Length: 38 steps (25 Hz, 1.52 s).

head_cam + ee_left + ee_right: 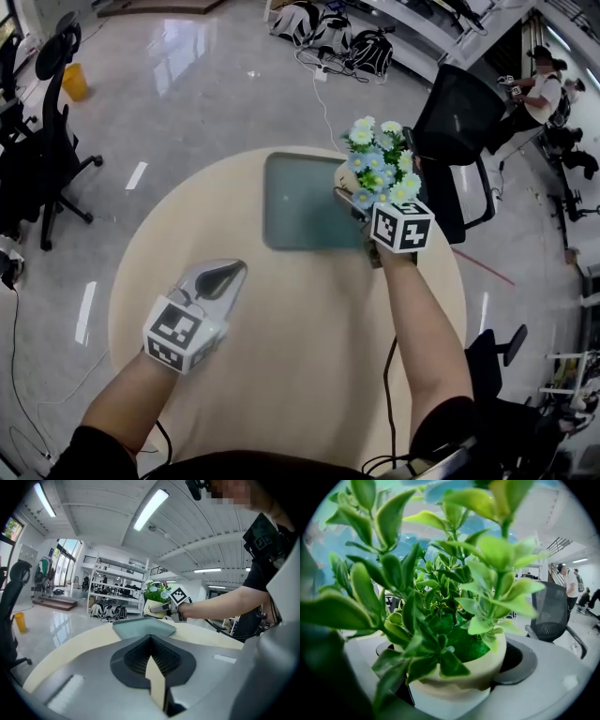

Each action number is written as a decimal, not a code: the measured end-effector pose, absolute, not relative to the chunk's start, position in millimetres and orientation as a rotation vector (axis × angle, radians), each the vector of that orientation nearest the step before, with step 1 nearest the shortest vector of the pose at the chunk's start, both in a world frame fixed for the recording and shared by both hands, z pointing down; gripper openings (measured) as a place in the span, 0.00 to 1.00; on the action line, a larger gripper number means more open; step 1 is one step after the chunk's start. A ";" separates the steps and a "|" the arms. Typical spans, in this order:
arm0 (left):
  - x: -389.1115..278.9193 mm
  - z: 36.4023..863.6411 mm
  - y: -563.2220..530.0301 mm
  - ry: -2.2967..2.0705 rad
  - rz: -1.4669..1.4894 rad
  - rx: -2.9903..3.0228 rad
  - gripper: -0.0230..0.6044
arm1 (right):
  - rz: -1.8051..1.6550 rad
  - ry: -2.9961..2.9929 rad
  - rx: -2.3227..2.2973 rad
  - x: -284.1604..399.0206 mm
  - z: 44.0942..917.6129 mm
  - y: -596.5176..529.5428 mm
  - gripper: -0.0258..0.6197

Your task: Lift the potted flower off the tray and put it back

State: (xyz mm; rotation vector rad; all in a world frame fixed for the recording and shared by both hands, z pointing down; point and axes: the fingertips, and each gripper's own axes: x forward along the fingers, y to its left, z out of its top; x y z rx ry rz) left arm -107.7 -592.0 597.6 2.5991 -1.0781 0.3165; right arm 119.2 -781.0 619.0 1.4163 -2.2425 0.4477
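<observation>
The potted flower [380, 159], blue and white blossoms over green leaves in a cream pot, is at the right edge of the teal tray [300, 202] on the round beige table [300, 366]. My right gripper [356, 202] is shut on the pot [459, 677], and leaves [440, 597] fill its view. I cannot tell whether the pot touches the tray. My left gripper [223, 274] rests on the table nearer to me, shut and holding nothing. Past the left gripper [151, 641], its view shows the tray [143, 627], the flower [157, 592] and the right gripper [159, 607].
A black office chair [459, 122] stands close to the table's far right edge. More chairs [47, 141] stand at the left, with a yellow bin [75, 82] behind them. Bags [337, 37] lie on the floor at the back. A person [539, 89] sits at far right.
</observation>
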 end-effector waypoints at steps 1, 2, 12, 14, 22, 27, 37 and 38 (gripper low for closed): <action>-109.7 601.5 -594.2 -1.079 0.317 2.599 0.03 | 0.450 -2.236 1.414 118.0 626.4 -785.7 0.91; -111.6 604.7 -596.3 -1.081 0.315 2.596 0.03 | 0.454 -2.230 1.412 116.9 633.8 -790.5 0.91; -122.7 629.5 -616.1 -1.084 0.295 2.595 0.03 | 0.451 -2.174 1.360 93.6 690.3 -840.7 0.91; -119.1 634.0 -613.9 -1.079 0.294 2.593 0.03 | 0.468 -2.169 1.343 91.3 700.3 -841.3 0.91; -113.0 633.0 -611.1 -1.066 0.307 2.603 0.03 | 0.493 -2.179 1.326 88.9 711.0 -839.5 0.97; -113.4 614.3 -596.5 -1.078 0.306 2.605 0.03 | 0.538 -2.222 1.338 92.6 688.5 -815.6 0.97; -104.1 547.9 -528.0 -1.125 0.309 2.621 0.03 | 0.628 -2.272 1.399 136.7 619.4 -686.9 0.97; -100.2 538.5 -518.5 -1.131 0.304 2.626 0.03 | 0.637 -2.294 1.394 139.8 606.7 -672.1 0.96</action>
